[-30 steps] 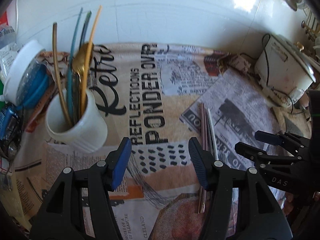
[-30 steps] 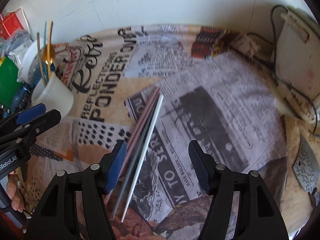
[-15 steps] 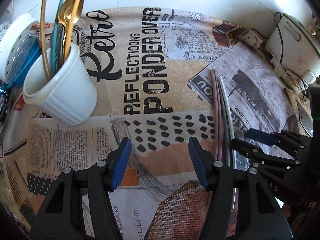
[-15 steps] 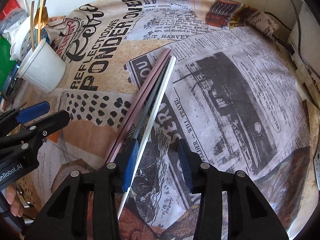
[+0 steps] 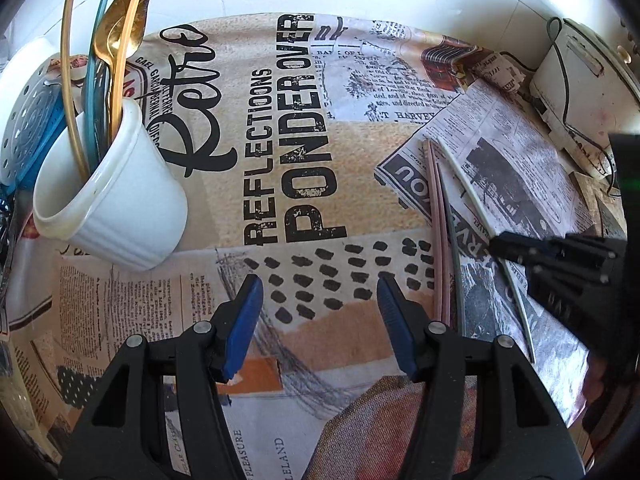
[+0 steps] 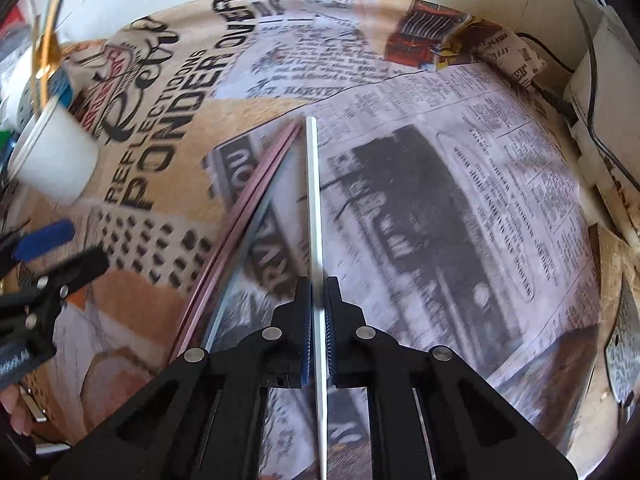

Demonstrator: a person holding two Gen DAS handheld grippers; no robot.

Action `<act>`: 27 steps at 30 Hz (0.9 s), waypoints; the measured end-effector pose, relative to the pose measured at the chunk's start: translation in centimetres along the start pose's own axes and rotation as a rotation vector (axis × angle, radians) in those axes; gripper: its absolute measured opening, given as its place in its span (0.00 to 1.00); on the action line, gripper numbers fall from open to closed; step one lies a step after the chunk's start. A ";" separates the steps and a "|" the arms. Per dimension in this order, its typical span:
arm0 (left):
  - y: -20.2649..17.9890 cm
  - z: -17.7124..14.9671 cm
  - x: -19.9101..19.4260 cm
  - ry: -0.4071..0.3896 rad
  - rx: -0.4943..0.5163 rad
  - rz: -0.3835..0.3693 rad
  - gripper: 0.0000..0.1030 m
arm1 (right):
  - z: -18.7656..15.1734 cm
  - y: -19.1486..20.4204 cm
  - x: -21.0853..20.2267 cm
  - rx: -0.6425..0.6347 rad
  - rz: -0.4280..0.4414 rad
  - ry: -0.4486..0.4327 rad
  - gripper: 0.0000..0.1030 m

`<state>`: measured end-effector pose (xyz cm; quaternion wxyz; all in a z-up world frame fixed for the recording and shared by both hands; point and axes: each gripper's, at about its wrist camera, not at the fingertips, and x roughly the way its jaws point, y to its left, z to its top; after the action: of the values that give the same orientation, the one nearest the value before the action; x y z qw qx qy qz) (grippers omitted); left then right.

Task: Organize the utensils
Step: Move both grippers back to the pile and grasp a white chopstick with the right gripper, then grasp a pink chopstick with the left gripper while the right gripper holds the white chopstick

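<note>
Two tongs in play. Right tongs (image 6: pixel 318 312), bottom centre of the right wrist view: blue pads clamped tight on a white chopstick (image 6: pixel 314 208), which runs straight up the frame from between the pads, its far end over the newsprint cloth (image 6: pixel 460 168) that covers the bench. Just left of it, fanned apart at the near end and converging at the far tips: a grey chopstick (image 6: pixel 256 224), then a pair of pink chopsticks (image 6: pixel 236 216) lying side by side on the cloth.

Left tongs (image 5: pixel 318 312), bottom centre of the left wrist view: blue pads standing about half apart, nothing between them, only dotted print on the cloth below. Right of them the same pink pair (image 5: pixel 436 232) and grey stick (image 5: pixel 454 248) lie flat; the white one curves off to the right edge, where the black right tongs grip it.

Upper left of that frame, further back: white ribbed cup (image 5: pixel 116 200), tilted in the fisheye, holding gold-handled utensils (image 5: pixel 116 40) and teal ones (image 5: pixel 96 92). Behind it, a white perforated lid (image 5: pixel 24 120) over something blue. Upper right, a white appliance (image 5: pixel 580 92) with a black cord against the wall.
</note>
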<state>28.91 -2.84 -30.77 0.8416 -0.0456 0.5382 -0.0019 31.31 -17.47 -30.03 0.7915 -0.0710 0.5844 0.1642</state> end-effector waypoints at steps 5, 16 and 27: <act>0.2 0.4 0.3 0.006 -0.011 -0.017 0.56 | 1.9 0.1 0.6 -0.005 0.004 0.004 0.06; -1.5 1.7 1.8 0.045 0.002 -0.113 0.55 | 3.7 0.7 1.4 -0.029 0.015 -0.015 0.06; -4.9 3.1 4.4 0.113 0.039 -0.187 0.25 | -0.1 -2.2 -1.0 0.031 0.094 -0.009 0.06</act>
<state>33.83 -7.70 -33.05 0.8067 -0.0793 0.5781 -0.0934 31.75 -19.76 -29.33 0.7867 -0.0307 0.5858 0.1924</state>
